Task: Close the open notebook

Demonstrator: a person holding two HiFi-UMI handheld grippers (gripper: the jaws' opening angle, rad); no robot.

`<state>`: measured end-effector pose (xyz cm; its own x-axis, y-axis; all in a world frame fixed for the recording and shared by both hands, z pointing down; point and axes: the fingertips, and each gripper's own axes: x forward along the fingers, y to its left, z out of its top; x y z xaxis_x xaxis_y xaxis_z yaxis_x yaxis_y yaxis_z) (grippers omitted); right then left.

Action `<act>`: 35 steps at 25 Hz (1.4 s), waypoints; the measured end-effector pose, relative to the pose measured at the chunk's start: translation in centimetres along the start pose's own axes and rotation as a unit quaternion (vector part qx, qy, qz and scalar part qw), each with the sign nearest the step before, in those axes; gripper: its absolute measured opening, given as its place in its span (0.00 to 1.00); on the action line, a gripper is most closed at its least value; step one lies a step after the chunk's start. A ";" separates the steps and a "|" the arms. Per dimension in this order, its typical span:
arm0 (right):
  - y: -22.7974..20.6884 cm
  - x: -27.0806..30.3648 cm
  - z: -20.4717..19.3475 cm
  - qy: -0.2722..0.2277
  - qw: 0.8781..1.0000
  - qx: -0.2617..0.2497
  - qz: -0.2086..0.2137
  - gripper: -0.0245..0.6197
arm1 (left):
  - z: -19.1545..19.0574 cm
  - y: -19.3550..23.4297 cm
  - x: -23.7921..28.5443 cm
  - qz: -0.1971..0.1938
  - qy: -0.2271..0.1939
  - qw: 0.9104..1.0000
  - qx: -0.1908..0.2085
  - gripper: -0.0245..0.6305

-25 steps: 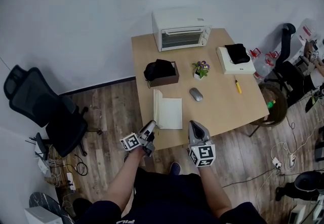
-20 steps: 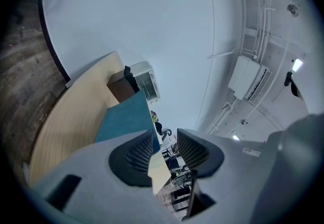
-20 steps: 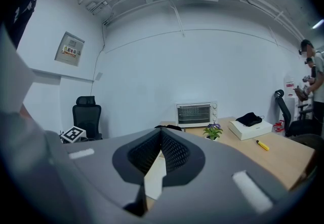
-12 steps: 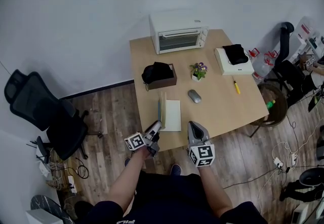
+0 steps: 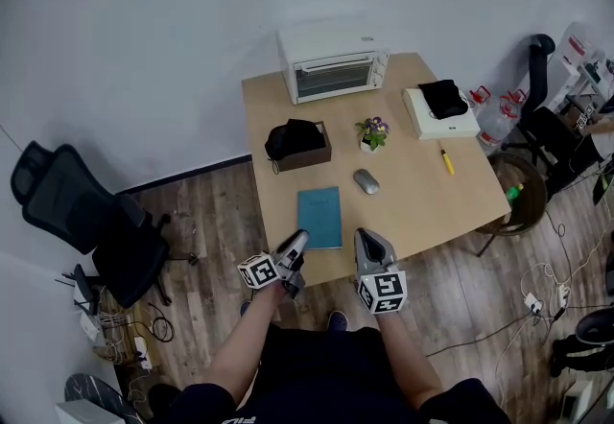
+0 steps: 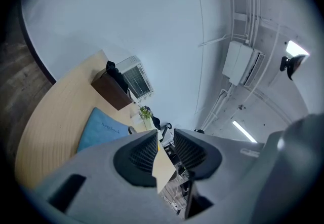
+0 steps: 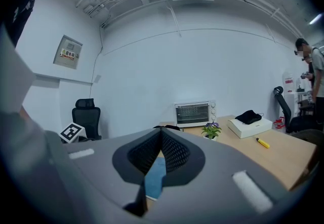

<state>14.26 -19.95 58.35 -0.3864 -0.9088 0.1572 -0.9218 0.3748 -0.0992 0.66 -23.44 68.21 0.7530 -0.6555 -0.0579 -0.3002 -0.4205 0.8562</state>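
The notebook (image 5: 319,217) lies closed on the wooden table (image 5: 413,197) near its front edge, blue cover up. The left gripper view shows the notebook (image 6: 98,129) ahead and to the left. Through the right gripper's jaw gap, part of the notebook (image 7: 155,177) is visible. My left gripper (image 5: 298,238) hovers just off the table's front edge, a little short of the notebook's near left corner. Its jaws (image 6: 164,134) have just been closing, with a gap left and nothing between them. My right gripper (image 5: 363,236) is beside the notebook's near right corner, tips together (image 7: 161,132) and empty.
A white toaster oven (image 5: 333,62) stands at the table's back. A brown box (image 5: 299,142) with a black item, a small potted plant (image 5: 372,132), a grey mouse (image 5: 366,181), a yellow marker (image 5: 447,160) and a white box (image 5: 440,112) lie beyond the notebook. A black office chair (image 5: 82,211) stands left.
The notebook's left half swung up from flat to upright and dropped over the right half, so the blue cover now shows. My left gripper shifted slightly right; the right stayed put.
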 end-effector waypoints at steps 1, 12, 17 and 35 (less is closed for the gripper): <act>-0.1 0.0 -0.1 0.001 1.000 0.002 0.000 0.05 | 0.1 -0.3 0.0 0.000 -0.001 1.000 0.007 0.18; -0.2 0.4 -0.2 0.000 1.000 0.011 0.003 0.05 | 2.3 -2.1 -0.3 0.028 -0.002 0.993 0.115 0.07; -0.2 0.7 -0.3 0.000 1.000 0.013 0.003 0.05 | 3.4 -2.6 -0.3 0.054 0.011 0.981 0.185 0.03; 0.5 1.1 -0.4 -0.001 1.000 0.004 0.014 0.05 | 7.8 -7.4 -2.5 0.129 -0.063 0.896 0.419 0.03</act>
<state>13.40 -20.74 58.87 -0.4122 -0.8984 0.1516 -0.9103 0.3989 -0.1108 -3.63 -23.58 58.01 0.5379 -0.8429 -0.0165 -0.8298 -0.5328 0.1660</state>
